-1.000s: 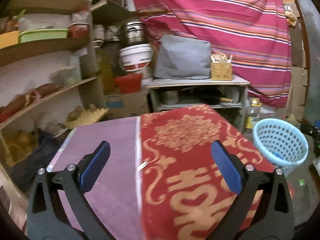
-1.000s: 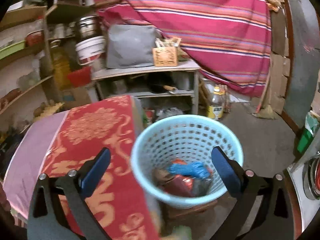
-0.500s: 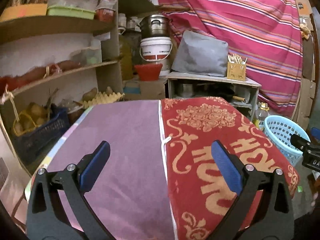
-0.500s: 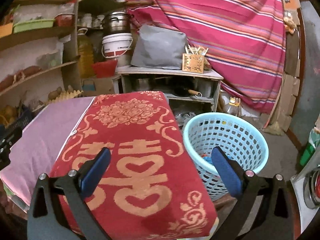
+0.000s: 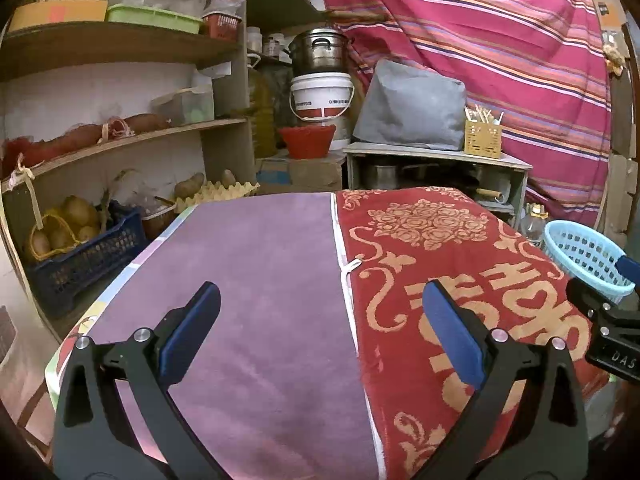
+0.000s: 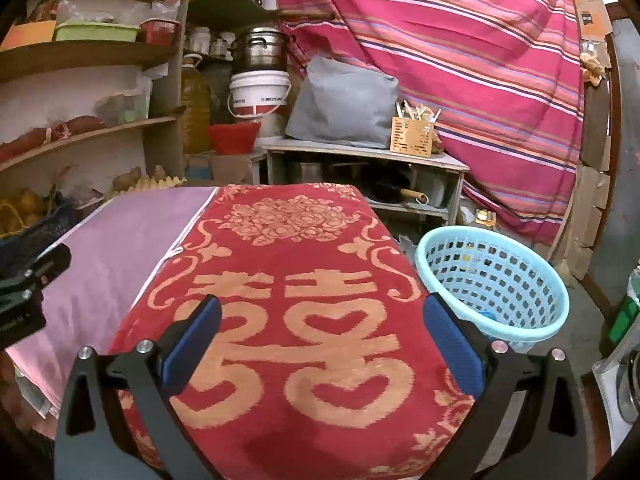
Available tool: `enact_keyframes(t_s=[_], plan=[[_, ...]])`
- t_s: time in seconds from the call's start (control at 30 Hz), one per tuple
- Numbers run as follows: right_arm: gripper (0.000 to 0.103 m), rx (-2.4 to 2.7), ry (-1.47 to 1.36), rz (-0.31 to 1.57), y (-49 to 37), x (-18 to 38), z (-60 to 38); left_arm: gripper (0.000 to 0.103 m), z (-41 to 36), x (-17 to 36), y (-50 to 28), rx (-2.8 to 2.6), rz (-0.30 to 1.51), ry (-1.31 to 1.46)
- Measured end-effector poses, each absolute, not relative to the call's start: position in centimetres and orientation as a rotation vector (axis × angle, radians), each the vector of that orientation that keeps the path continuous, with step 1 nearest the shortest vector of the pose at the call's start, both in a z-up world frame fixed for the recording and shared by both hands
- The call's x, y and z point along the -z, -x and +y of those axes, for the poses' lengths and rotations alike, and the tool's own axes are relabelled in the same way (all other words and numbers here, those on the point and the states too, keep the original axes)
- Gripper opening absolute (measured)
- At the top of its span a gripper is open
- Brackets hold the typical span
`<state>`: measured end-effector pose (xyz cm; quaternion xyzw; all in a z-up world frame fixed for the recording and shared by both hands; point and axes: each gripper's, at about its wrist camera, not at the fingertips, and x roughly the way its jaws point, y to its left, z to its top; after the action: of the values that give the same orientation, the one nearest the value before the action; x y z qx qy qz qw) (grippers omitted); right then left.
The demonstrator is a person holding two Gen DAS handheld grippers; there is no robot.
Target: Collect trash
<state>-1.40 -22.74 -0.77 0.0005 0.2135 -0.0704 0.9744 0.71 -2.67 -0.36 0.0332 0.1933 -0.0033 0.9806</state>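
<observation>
The round, pale-blue perforated plastic basket (image 6: 494, 280) stands just beside the red patterned cloth's (image 6: 296, 320) right edge. Left gripper (image 5: 320, 326) and right gripper (image 6: 320, 326) hover spread, empty.

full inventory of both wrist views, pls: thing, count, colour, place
basket: 1, light blue, on floor right of table; something blue inside, unclear
red cloth: 1, red with gold pattern, right part of table
purple cloth: 1, purple, left part of table
bucket: 1, white, behind table
pot: 1, metal, on bucket
red bowl: 1, below bucket
grey bag: 1, on low shelf unit
utensil holder: 1, tan, beside grey bag
crate: 1, dark blue, left, lower shelf
striped cloth: 1, pink, back wall
left hand-held gripper: 1, black, blue pads, open, empty
right hand-held gripper: 1, same, open, empty
</observation>
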Motion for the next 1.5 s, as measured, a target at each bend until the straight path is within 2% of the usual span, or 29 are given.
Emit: enact_keyframes(t_s=[1.5], plan=[[0.098,0.082,0.04,0.403,0.9,0.5,-19.3,0.098,-0.3,0.8,-0.4,-0.057,0.355,-0.044]])
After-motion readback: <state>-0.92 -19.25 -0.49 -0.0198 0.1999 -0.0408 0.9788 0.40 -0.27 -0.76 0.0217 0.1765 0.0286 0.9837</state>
